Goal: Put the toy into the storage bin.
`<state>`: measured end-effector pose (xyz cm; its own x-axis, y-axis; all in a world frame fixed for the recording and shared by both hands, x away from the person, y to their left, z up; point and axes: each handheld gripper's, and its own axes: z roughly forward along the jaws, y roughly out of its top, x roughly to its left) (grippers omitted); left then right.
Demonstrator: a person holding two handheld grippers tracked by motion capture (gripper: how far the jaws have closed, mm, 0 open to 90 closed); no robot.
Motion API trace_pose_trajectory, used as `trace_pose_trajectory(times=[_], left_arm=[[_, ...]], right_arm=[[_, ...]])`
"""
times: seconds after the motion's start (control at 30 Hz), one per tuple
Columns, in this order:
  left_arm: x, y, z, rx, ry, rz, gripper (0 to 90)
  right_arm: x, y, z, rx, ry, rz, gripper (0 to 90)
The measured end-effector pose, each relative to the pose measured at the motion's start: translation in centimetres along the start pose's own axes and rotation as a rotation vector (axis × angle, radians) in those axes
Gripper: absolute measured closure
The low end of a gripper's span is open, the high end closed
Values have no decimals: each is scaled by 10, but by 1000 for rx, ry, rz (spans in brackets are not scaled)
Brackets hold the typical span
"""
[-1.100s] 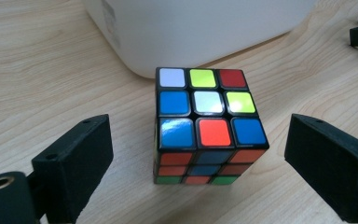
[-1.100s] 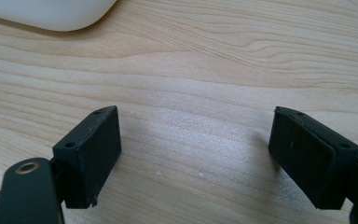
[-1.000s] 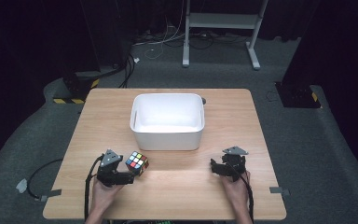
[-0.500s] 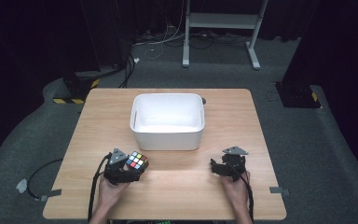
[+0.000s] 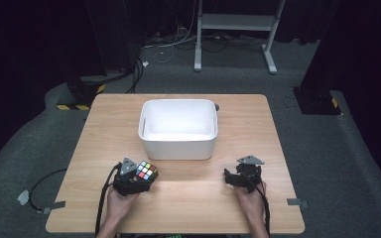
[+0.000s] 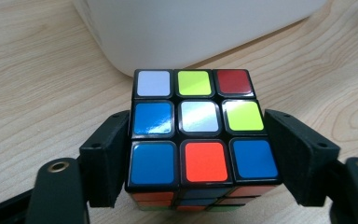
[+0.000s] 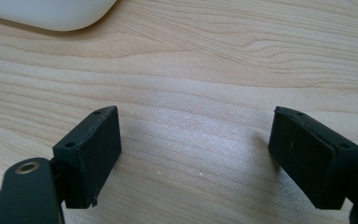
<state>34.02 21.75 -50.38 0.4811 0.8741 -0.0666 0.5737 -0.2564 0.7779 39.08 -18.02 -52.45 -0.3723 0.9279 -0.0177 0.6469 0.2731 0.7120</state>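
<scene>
Dark room with grey carpet around a light wooden counter (image 5: 258, 124); white metal frame legs (image 5: 235, 22) at the far end, cables (image 5: 129, 74) trailing over the floor, yellow-and-black striped feet (image 5: 77, 104) by the far left corner.

White tub (image 5: 177, 146) standing on the counter's middle, towards the far side, open on top.

Colour cube (image 5: 146, 171) just in front of the tub's near left corner, resting on the wood, held by the left gripper (image 5: 134, 182). Seen along that gripper (image 6: 200, 158): cube (image 6: 200, 126) squarely between the two black fingers (image 6: 107, 158), both pads flat against its sides after just having closed in, so clenched on the cube. Top face showing white, lime and dark red along the far row, blue, white and lime in the middle, blue, orange-red and blue along the near row. Tub wall (image 6: 196, 28) just beyond the cube, apart from it by a strip of wood.

Right gripper (image 5: 233, 177) well apart on the near right of the counter, held low over the wood by a hand (image 5: 252, 201), cable trailing back along the forearm. Along its own view (image 7: 196, 154), fingers (image 7: 93, 154) spread wide, released, bare wood grain between them, a rounded corner of the tub (image 7: 51, 11) at the upper left.

Left hand (image 5: 119, 206) behind its gripper at the near edge.
</scene>
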Motion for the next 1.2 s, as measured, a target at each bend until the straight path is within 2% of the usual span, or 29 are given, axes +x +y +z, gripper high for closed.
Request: trace_pose_trajectory(times=[0.1, 0.43, 0.87, 0.97, 1.2], left_arm=[[1, -1, -1, -4, 4, 6, 316], [-1, -1, -3, -1, 21, 33, 335], [-1, 1, -3, 10, 14, 37, 339], [-1, 1, -6, 8, 17, 26, 339], [-2, 4, -9, 13, 20, 42, 339]], right_arm=[[0, 0, 0, 0, 0, 0, 167], [0, 0, 0, -2, 0, -6, 169], [0, 0, 0, -2, 1, -7, 171], [0, 0, 0, -2, 1, -7, 171], [0, 0, 0, -3, 1, -7, 171]])
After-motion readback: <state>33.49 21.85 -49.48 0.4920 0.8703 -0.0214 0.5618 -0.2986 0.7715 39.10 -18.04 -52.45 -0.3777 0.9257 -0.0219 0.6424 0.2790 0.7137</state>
